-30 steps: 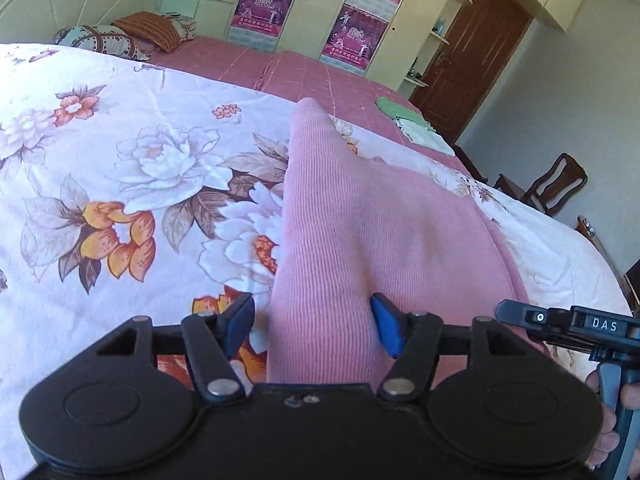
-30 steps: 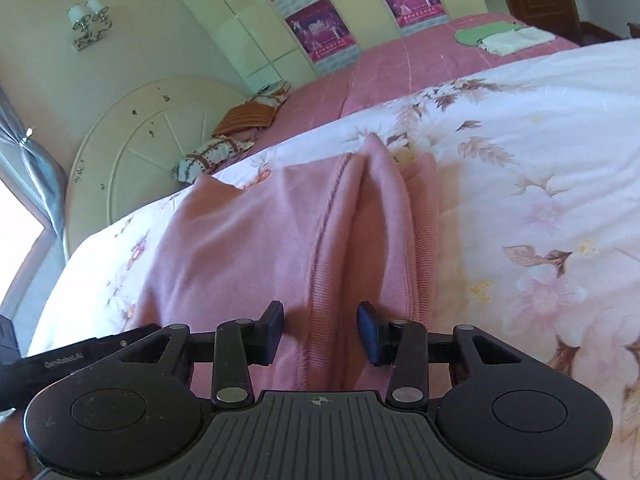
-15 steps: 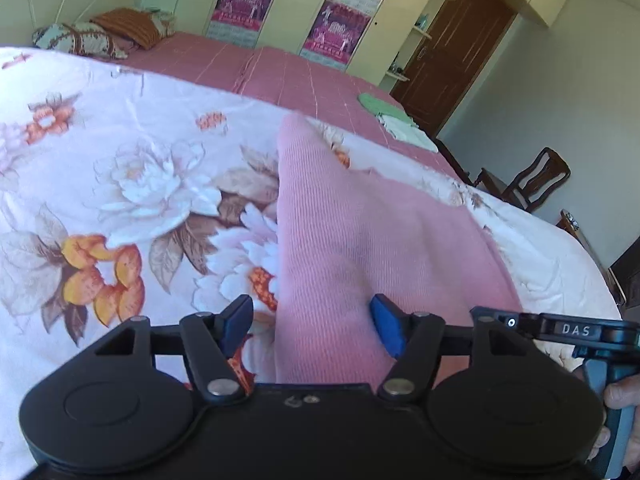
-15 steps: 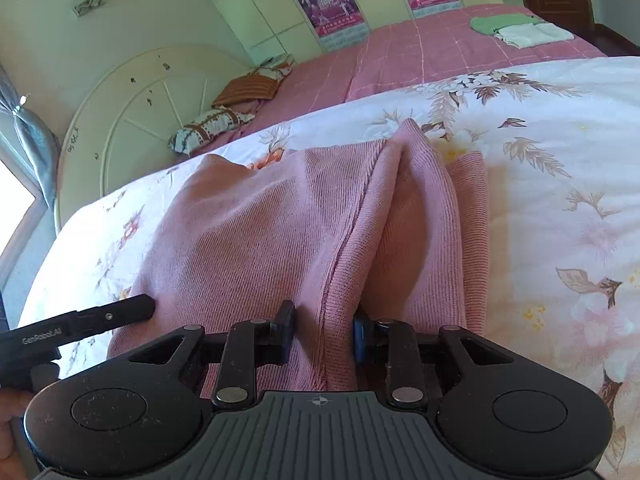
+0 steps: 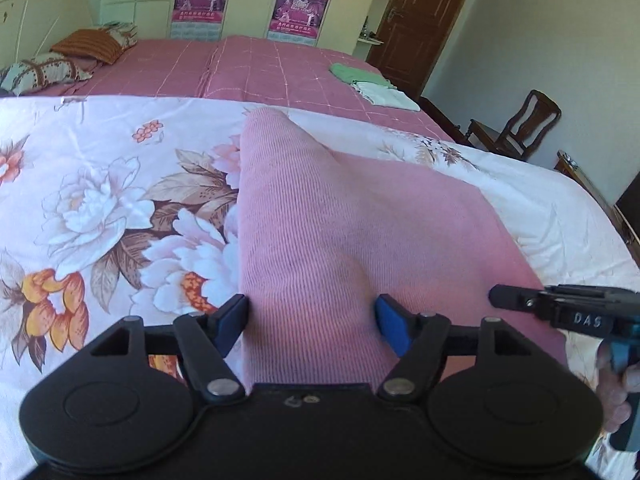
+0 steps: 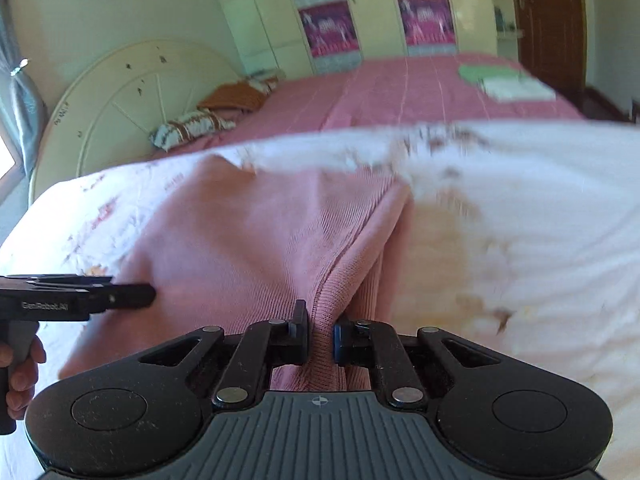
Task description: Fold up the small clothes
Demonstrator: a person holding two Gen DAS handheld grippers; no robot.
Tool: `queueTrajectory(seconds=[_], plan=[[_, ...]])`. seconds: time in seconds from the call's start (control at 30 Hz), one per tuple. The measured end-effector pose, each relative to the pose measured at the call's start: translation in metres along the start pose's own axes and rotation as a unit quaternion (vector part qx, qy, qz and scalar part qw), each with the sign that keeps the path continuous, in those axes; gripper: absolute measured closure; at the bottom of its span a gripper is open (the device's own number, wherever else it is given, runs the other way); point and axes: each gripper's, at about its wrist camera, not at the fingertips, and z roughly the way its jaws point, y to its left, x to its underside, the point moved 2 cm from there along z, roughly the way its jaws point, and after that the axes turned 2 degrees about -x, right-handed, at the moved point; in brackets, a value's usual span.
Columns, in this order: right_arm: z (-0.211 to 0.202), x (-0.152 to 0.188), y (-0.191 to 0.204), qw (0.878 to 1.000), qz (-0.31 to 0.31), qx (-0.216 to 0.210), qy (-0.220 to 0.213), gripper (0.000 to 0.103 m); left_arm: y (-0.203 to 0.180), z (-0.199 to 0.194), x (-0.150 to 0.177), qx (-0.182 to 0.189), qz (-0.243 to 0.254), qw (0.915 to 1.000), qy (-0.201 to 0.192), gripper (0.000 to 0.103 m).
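A pink knit garment (image 5: 340, 224) lies on the floral bedspread (image 5: 100, 200). My left gripper (image 5: 312, 316) is open, its blue-padded jaws straddling the garment's near edge without pinching it. In the right wrist view the same pink garment (image 6: 260, 240) spreads away from me. My right gripper (image 6: 320, 332) is shut on a ribbed hem fold of the garment. The right gripper's body shows at the right edge of the left wrist view (image 5: 560, 308), and the left gripper's body shows at the left of the right wrist view (image 6: 72, 300).
The floral bedspread (image 6: 520, 220) covers the near bed. A pink checked bed (image 5: 260, 68) lies beyond, with folded green and white clothes (image 5: 372, 84) and pillows (image 5: 60, 60). A wooden chair (image 5: 520, 128) and a brown door (image 5: 420, 20) stand at right. Wardrobes line the back wall.
My right gripper has closed onto the garment's ribbed fold and swung sideways, blurring the view. My left gripper stays open over the near edge and has tilted up slightly.
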Motion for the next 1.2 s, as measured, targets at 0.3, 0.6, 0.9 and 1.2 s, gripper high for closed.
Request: queueTrajectory(seconds=[0.3,0.6,0.9,1.2], plan=[[-0.007,-0.025,-0.024,0.997,0.054,-0.022,-0.045,0.070,0.029,-0.005,-0.021,0.004,-0.024,0.9994,-0.025,0.036],[-0.003,-0.019,-0.039,0.998,0.048,0.012,-0.028,0.097,0.031,0.003,-0.010,-0.004,-0.046,0.9988,-0.015,0.038],[-0.076,0.040,0.005,0.998,0.033,-0.046,-0.016,0.052,0.035,-0.046,0.069,0.003,-0.050,0.9987,-0.008,0.038],[-0.073,0.068,-0.001,1.000,0.009,0.017,0.012,0.080,0.015,-0.076,0.069,-0.039,0.050,0.9966,-0.053,0.035]])
